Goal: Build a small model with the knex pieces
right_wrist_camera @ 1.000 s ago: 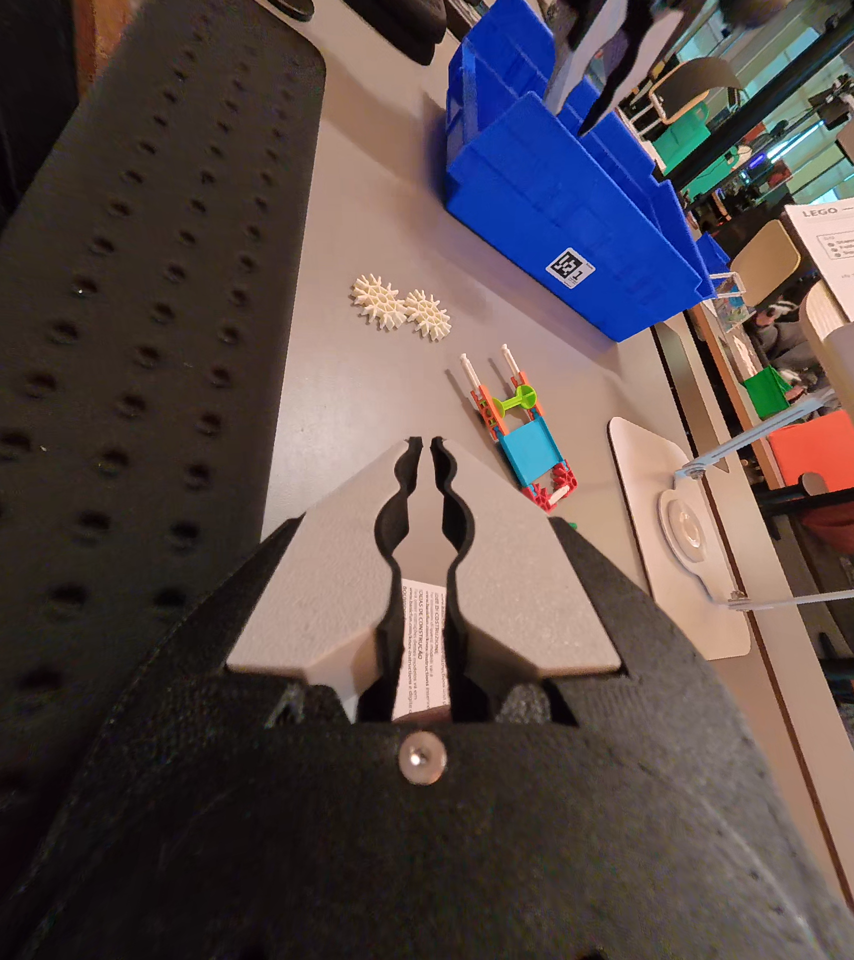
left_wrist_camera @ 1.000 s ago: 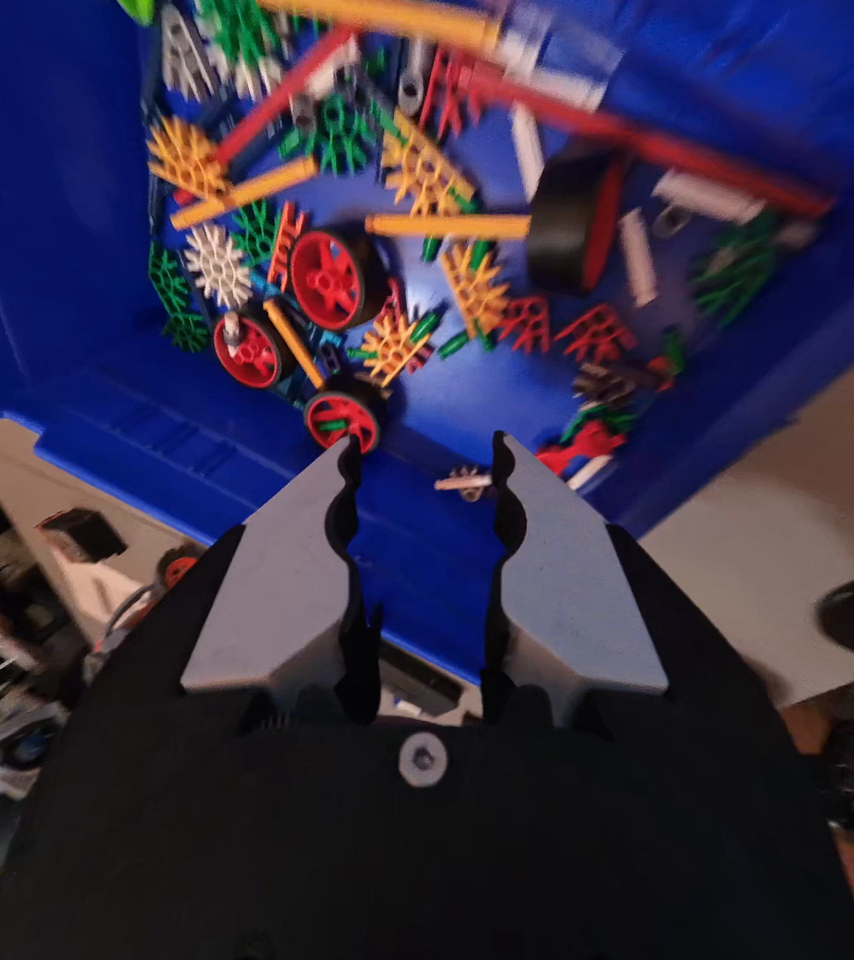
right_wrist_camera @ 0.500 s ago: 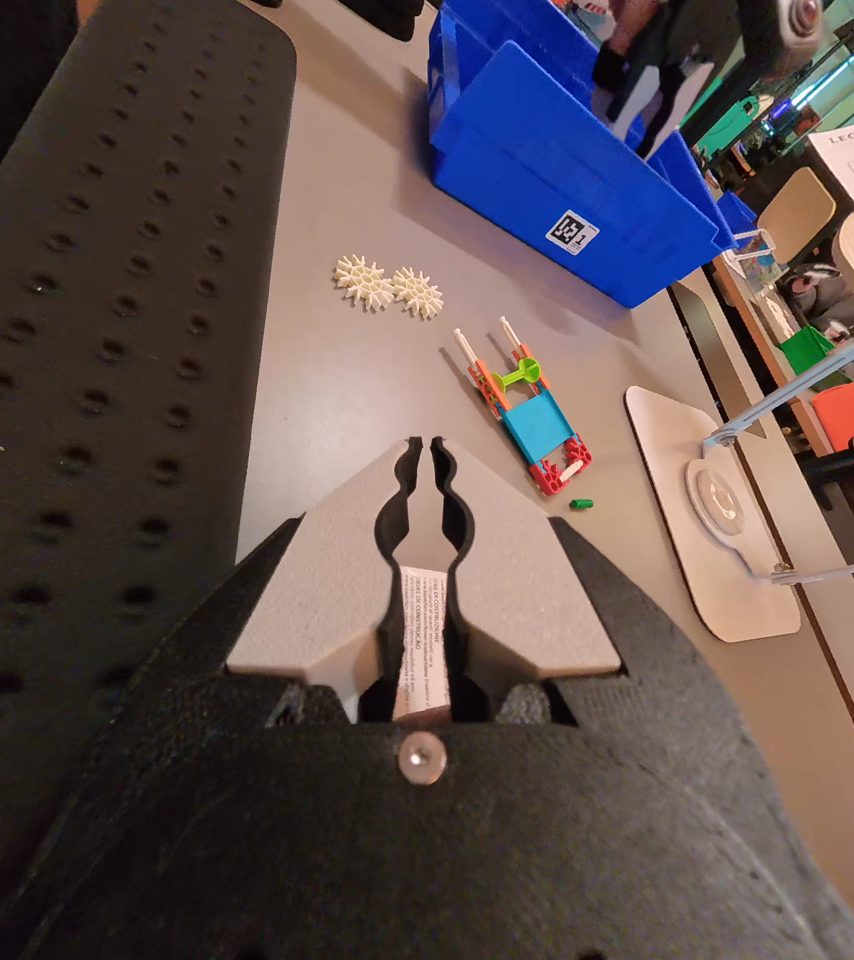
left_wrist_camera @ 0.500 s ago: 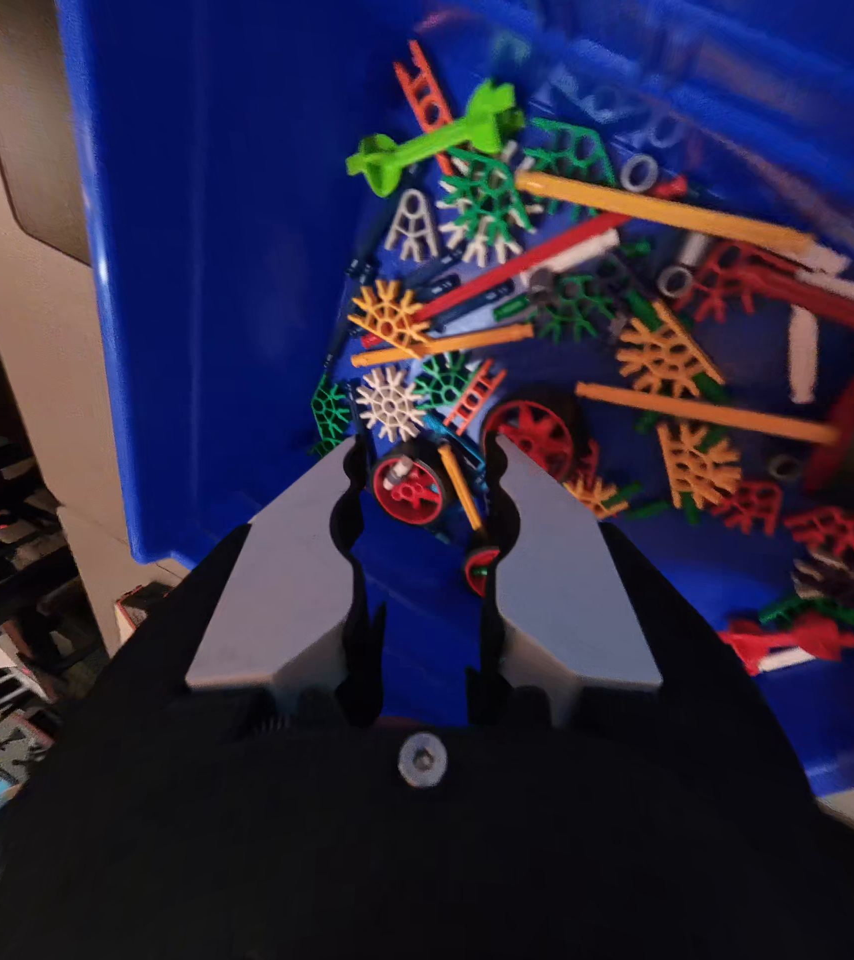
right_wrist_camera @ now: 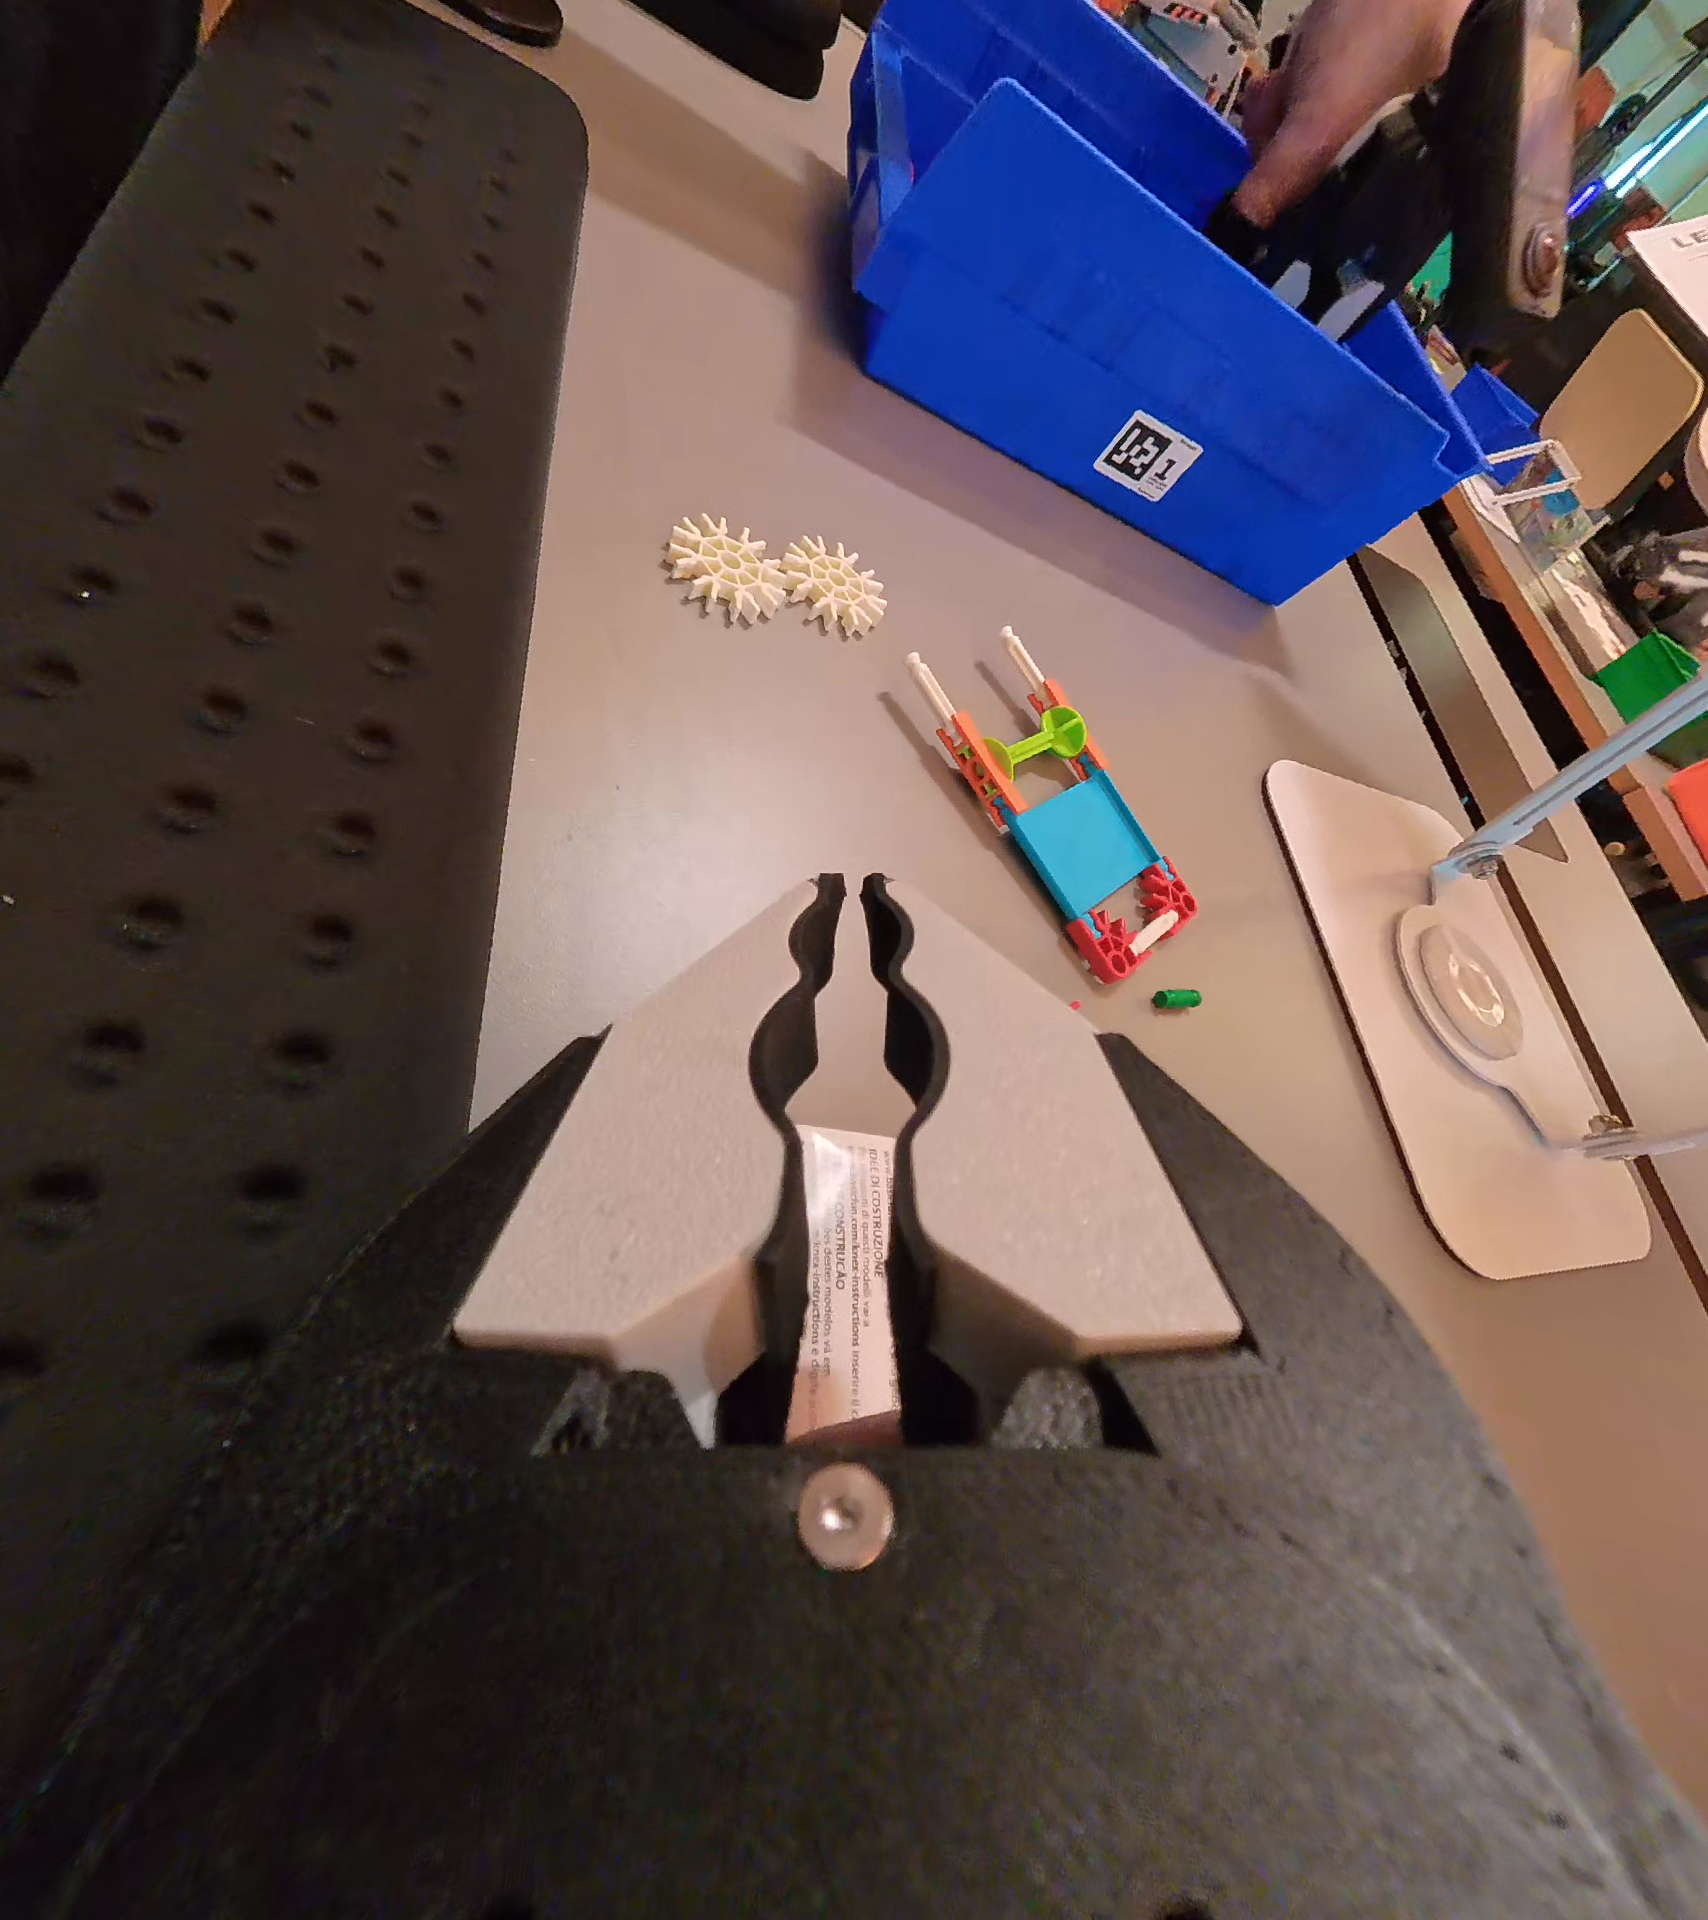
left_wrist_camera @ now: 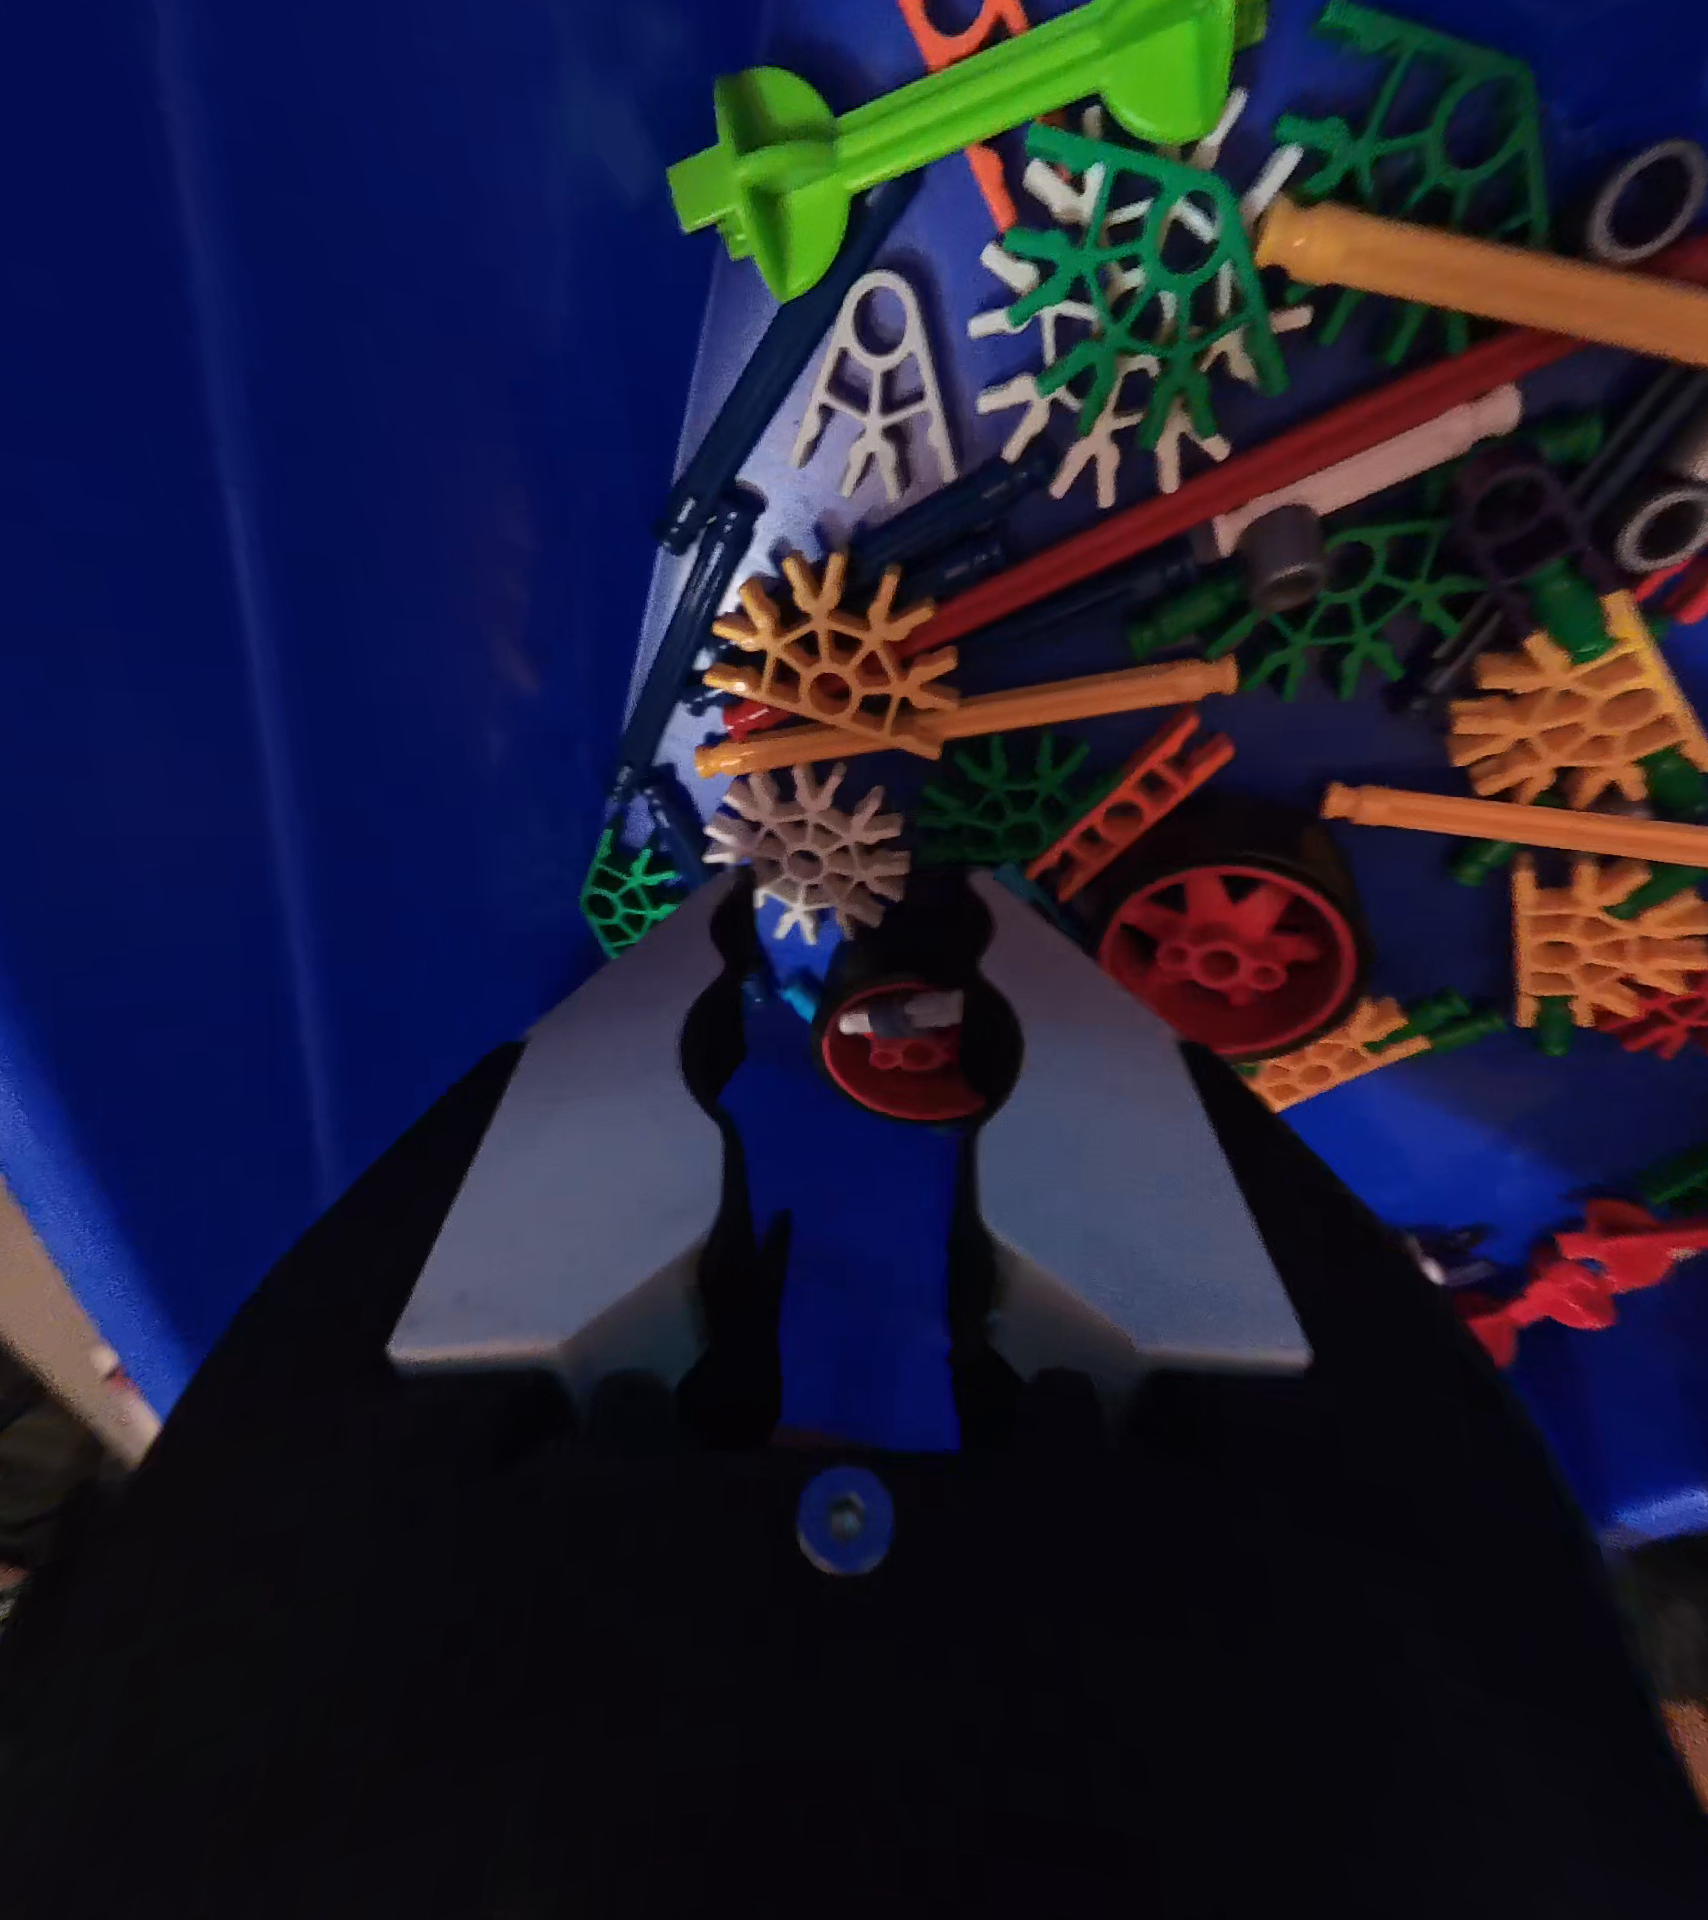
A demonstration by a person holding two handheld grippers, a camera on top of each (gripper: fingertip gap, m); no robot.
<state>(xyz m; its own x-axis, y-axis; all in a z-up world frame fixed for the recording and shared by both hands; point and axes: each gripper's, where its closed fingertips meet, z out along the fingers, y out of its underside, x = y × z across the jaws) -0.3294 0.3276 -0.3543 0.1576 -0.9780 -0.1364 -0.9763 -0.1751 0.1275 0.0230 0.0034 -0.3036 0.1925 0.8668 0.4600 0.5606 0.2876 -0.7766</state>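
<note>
Deep in a blue bin (left_wrist_camera: 258, 623) beside its left wall, the left tongs (left_wrist_camera: 855, 904) stand spread around a small red wheel (left_wrist_camera: 897, 1049), jaws not clenched. The right tongs (right_wrist_camera: 852, 885), nearly closed and empty, hover over open grey surface (right_wrist_camera: 725, 790); a sticker (right_wrist_camera: 1148, 457) marks the bin.

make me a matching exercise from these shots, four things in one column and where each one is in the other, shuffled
Things:
1. left tool
2. right tool
3. two cream gear pieces
4. small green peg

Places:
A. on the table, just past the red end of the small blue and orange model
B. inside the blue bin, open around a small red wheel
C. above the bare grey table, empty, fingers nearly together
D. side by side, touching, between the black perforated board and the bin

Pairs: 1-B, 2-C, 3-D, 4-A
</note>
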